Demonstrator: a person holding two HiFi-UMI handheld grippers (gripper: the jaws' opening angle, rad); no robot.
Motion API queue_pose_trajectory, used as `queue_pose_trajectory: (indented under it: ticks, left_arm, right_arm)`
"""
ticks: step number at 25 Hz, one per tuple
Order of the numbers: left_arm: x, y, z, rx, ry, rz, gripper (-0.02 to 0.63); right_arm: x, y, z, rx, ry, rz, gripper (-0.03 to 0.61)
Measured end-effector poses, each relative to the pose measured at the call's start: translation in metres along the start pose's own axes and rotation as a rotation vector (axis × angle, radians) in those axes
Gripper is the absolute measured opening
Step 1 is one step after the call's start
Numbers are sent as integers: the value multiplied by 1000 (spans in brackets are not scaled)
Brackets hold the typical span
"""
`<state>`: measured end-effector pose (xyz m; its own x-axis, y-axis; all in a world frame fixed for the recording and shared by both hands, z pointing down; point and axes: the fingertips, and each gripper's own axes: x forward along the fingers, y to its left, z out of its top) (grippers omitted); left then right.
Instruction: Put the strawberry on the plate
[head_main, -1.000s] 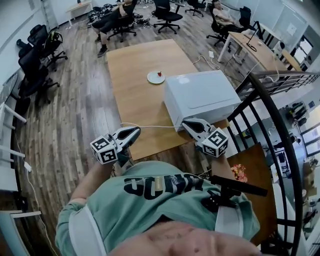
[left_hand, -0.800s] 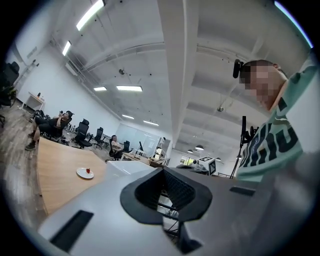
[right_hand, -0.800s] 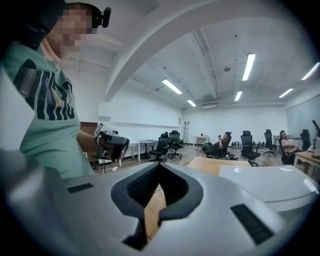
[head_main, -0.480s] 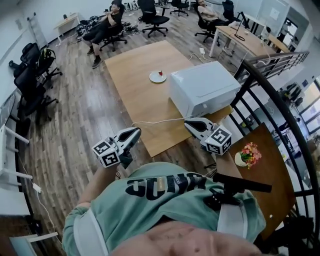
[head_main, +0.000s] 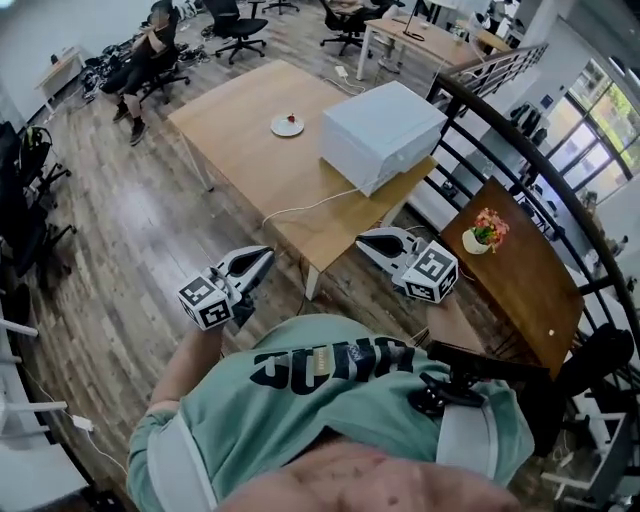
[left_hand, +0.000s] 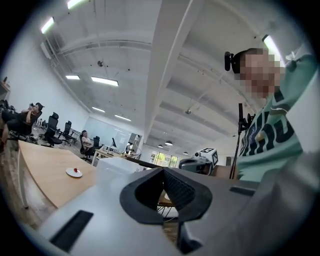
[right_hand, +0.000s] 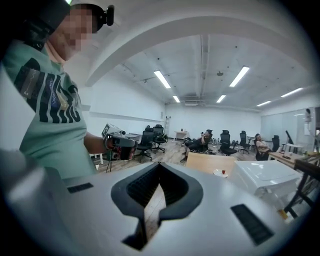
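Note:
A red strawberry (head_main: 291, 119) lies on a small white plate (head_main: 284, 127) on the far part of a long wooden table (head_main: 230, 110). The plate (left_hand: 73, 173) shows small and distant in the left gripper view, as does the plate (right_hand: 219, 174) in the right gripper view. Both grippers hang close to the person's body, well short of the table. My left gripper (head_main: 267, 254) is shut with nothing in it. My right gripper (head_main: 362, 240) is shut too, with nothing between its fingers. Their tips meet in the gripper views: the left gripper (left_hand: 162, 170) and the right gripper (right_hand: 159, 165).
A large white box (head_main: 380, 128) stands on the table to the right of the plate, with a white cable (head_main: 310, 205) running from it. A black railing (head_main: 520, 170) curves along the right, beside a small wooden table with a flower pot (head_main: 482, 236). Office chairs and seated people fill the far room.
The head view has swung and drawn back, so the table, plate and white box now sit farther off and more to the upper left. Both grippers keep their pose, shut.

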<state>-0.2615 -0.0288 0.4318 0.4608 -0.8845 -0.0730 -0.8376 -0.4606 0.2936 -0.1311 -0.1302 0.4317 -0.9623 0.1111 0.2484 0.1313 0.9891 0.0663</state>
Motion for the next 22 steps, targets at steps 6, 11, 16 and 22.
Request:
queue_pose_trajectory:
  ticks: [6, 11, 16, 22]
  left_arm:
    - [23, -55, -5, -1, 8, -135, 3]
    - [38, -112, -23, 19, 51, -192, 3]
    - [78, -212, -58, -19, 56, -240, 3]
    - [125, -354, -121, -118, 120, -324, 3]
  right_arm:
    - [-65, 21, 1, 27, -17, -136, 8]
    - [-126, 51, -2, 12, -44, -191, 8]
    - [-232, 94, -33, 45, -53, -235, 8]
    - [-359, 153, -100, 153, -58, -261, 8]
